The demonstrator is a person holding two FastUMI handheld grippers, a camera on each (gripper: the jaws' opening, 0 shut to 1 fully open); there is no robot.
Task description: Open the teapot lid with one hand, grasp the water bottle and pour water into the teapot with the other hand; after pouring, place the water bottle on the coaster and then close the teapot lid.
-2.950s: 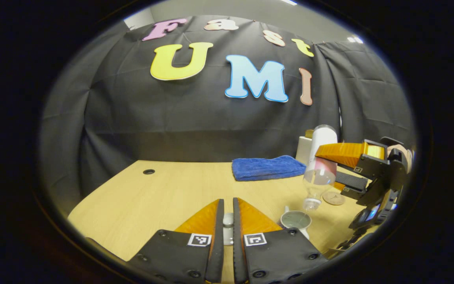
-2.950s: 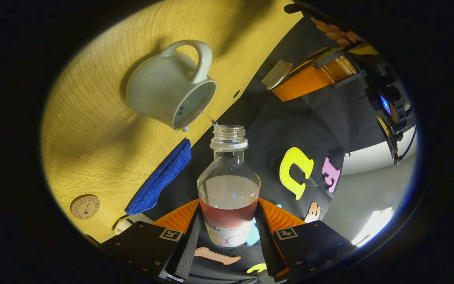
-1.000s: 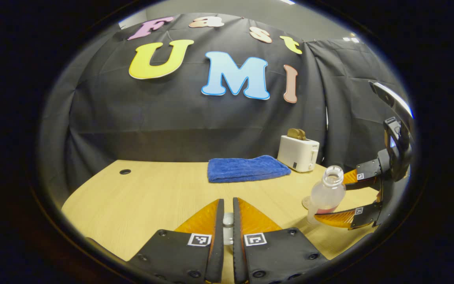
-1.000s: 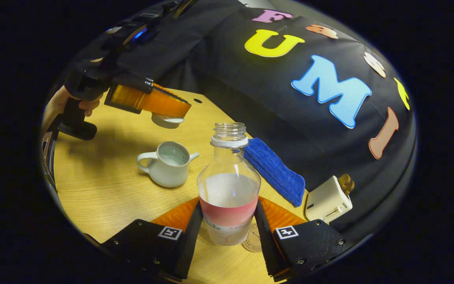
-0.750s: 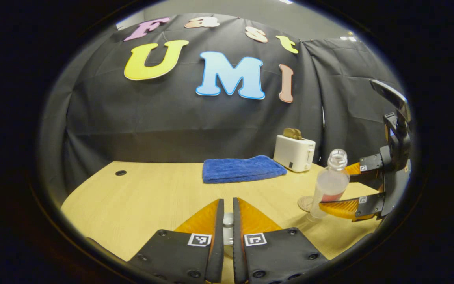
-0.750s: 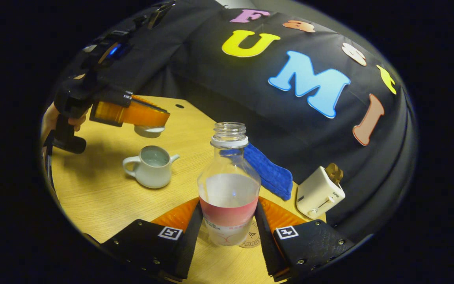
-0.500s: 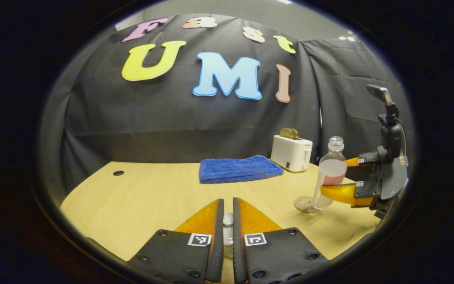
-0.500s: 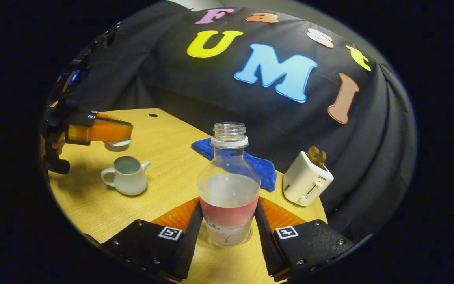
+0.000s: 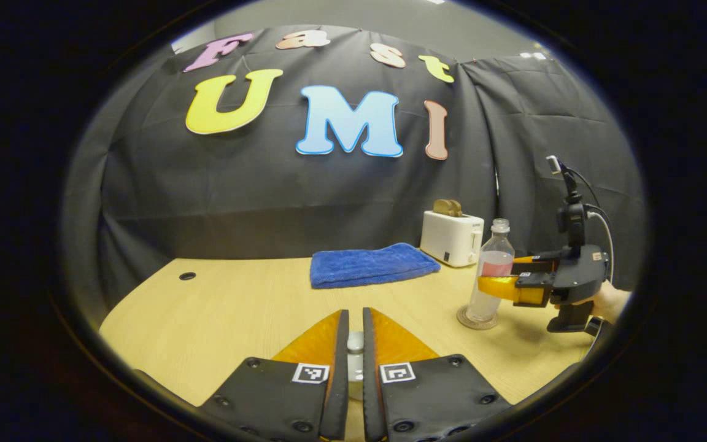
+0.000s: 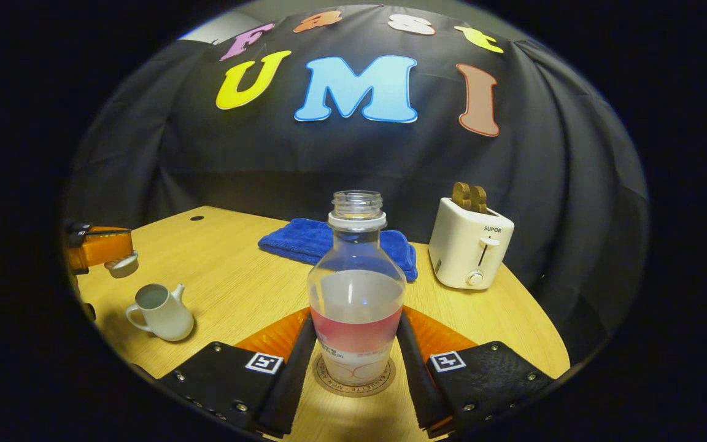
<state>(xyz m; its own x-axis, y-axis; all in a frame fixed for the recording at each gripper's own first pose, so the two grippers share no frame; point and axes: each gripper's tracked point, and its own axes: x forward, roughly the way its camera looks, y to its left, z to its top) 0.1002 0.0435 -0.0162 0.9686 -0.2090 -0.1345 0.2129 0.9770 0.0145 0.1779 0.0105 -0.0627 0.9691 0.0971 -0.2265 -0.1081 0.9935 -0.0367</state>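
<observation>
The clear water bottle (image 10: 356, 288), uncapped and partly full, stands upright on the round cork coaster (image 10: 353, 382). My right gripper (image 10: 356, 325) is shut on its labelled lower body. In the left gripper view the same bottle (image 9: 496, 248) rises from the coaster (image 9: 475, 319) at the right. The white teapot (image 10: 160, 314) sits open at the left, its lid off. My left gripper (image 9: 355, 316) is shut on the lid (image 9: 355, 344), held above the table. The right gripper view shows that lid (image 10: 121, 265) hanging up and left of the teapot.
A folded blue towel (image 10: 329, 242) lies at the back of the wooden table (image 10: 237, 282). A white toaster (image 10: 470, 245) stands to its right, close behind the bottle. A small cable hole (image 9: 187, 276) sits at the far left of the table.
The bottle went from tipped over the teapot to upright, then swung right and came down onto the coaster. The left gripper kept the lid raised, and the teapot stayed in place.
</observation>
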